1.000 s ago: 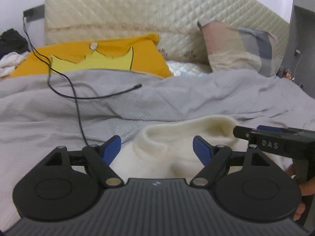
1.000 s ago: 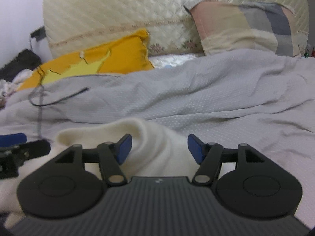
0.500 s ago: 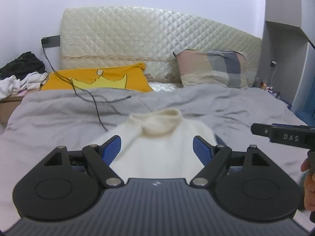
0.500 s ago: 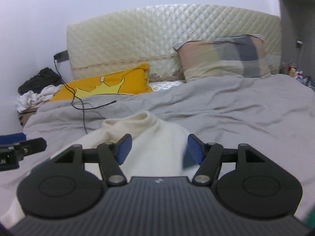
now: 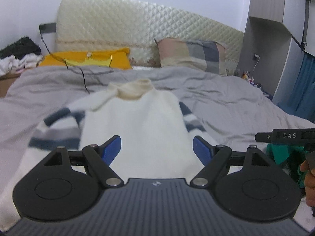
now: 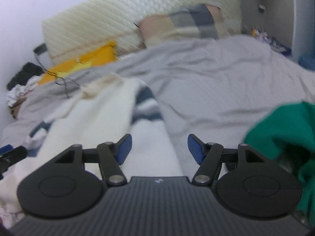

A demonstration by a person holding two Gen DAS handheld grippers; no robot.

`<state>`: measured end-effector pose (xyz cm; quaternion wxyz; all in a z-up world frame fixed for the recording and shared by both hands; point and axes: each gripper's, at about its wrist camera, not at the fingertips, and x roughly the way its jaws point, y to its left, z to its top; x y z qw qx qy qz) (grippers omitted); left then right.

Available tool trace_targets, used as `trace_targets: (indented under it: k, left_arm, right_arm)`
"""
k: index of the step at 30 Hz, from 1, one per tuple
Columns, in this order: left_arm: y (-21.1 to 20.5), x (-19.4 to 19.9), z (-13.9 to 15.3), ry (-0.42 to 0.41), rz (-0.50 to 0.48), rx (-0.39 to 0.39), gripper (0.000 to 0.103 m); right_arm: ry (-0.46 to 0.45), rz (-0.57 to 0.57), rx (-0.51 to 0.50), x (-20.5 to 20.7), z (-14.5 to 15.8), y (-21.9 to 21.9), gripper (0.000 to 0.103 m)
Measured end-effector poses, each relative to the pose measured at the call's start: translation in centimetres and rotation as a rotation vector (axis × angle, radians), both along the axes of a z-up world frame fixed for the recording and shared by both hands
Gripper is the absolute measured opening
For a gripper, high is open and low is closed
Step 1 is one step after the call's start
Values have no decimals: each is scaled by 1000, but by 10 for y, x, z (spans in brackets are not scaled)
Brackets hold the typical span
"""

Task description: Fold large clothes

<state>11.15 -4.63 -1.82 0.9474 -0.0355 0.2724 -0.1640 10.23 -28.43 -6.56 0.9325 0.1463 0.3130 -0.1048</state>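
A cream turtleneck sweater (image 5: 135, 122) with navy and grey striped sleeves lies flat on the grey bedspread (image 5: 226, 98), collar toward the headboard. My left gripper (image 5: 157, 149) is open and empty over the sweater's lower body. My right gripper (image 6: 159, 149) is open and empty over the sweater's (image 6: 102, 118) right edge, beside its striped sleeve (image 6: 146, 106). The right gripper's side also shows at the right of the left wrist view (image 5: 285, 136).
A green garment (image 6: 283, 129) lies at the near right of the bed. An orange pillow (image 5: 86, 60) and a checked pillow (image 5: 191, 54) lean on the quilted headboard (image 5: 137, 29). A black cable (image 5: 82, 72) trails over the bedspread. Clothes (image 5: 17, 55) are piled at far left.
Both grippers have pulled back from the collar toward the foot of the bed, so the whole sweater with its striped sleeves shows. The right gripper has swung right, bringing the green garment into view.
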Motion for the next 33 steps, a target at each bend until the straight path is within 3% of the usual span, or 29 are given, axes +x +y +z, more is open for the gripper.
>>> trace_targets:
  k: [3,8,10,13,16,20,26,29,33]
  left_arm:
    - [-3,4,-19,33,3,7,84]
    - [-6,18,-54,73,8,16,83]
    - [-4,21,-65,87,20,11,83]
    - [4,28,-80,128,44,-11,83]
    - [7,33,-88,146,62,-8,83]
    - [5,35,-91,148,64,2,83]
    - [6,35,-92,149,70,-16,83]
    - [8,34,-92,150,75,-23,83]
    - [8,32,-93,152,81,-24,83]
  right_arm:
    - [76,-54,22,7,-29,-9,64]
    - [167,-134,209,16,-86,-24,64]
    - [215,-155,219,23,-101,-25,64]
    - [244,-161,135,33,-106,-19,64]
    - [273,-150,115,40,-114,-13,68]
    - [266,-140,187,37,-115,-18,71]
    - [118,7,400,27,-101,-16,68]
    - [91,48,382,29,-94,-8,65]
    - [180,19,342,35,-107,-8,62]
